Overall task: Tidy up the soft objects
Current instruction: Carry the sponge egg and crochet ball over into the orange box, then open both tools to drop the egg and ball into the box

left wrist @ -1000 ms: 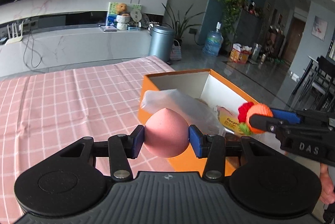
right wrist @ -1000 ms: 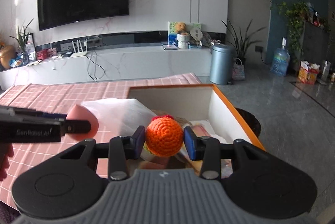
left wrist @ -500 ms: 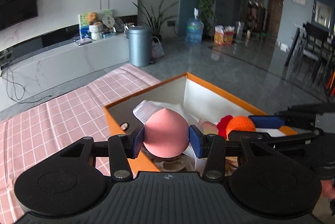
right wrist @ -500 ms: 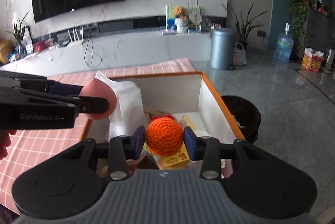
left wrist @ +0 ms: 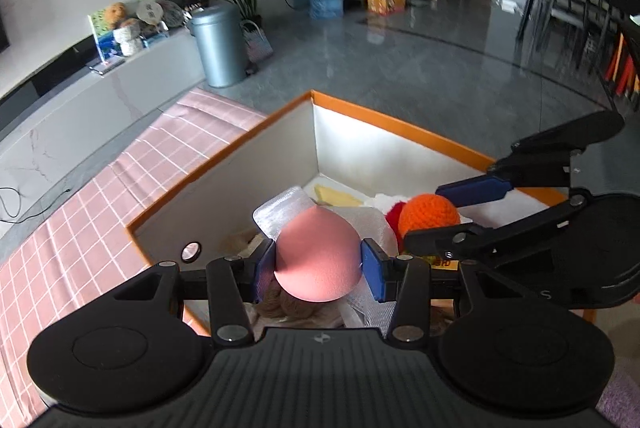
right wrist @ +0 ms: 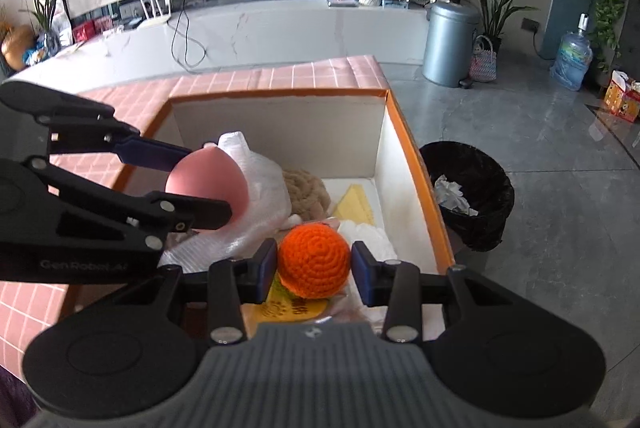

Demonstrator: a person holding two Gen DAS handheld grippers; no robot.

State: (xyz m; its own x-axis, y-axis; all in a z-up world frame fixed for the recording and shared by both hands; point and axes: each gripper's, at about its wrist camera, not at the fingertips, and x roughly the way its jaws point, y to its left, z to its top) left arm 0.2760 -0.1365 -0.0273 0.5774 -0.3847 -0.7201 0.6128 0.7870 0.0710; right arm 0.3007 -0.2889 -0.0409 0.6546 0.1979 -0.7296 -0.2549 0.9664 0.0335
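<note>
My left gripper point(left wrist: 319, 263) is shut on a pink egg-shaped sponge point(left wrist: 318, 254) and holds it over the open orange box point(left wrist: 400, 127). My right gripper point(right wrist: 314, 266) is shut on an orange crocheted ball point(right wrist: 314, 259), also over the box point(right wrist: 416, 163). In the right wrist view the left gripper point(right wrist: 200, 183) and the sponge point(right wrist: 208, 183) are at the left. In the left wrist view the right gripper point(left wrist: 452, 214) and the ball point(left wrist: 428, 214) are at the right. The box holds clear bubble wrap point(right wrist: 260, 203), beige yarn point(right wrist: 306, 189), a yellow piece point(right wrist: 354, 201) and white soft stuff point(right wrist: 370, 236).
The box stands at the corner of a table with a pink checked cloth point(left wrist: 80, 211). A black waste bin point(right wrist: 468, 187) stands on the floor beside the box. A grey metal bin point(right wrist: 450, 41) and a water bottle point(right wrist: 570, 57) stand further off.
Both grippers have moved forward and down over the box, with the sponge and the ball still held. The box's inside now fills more of both views.
</note>
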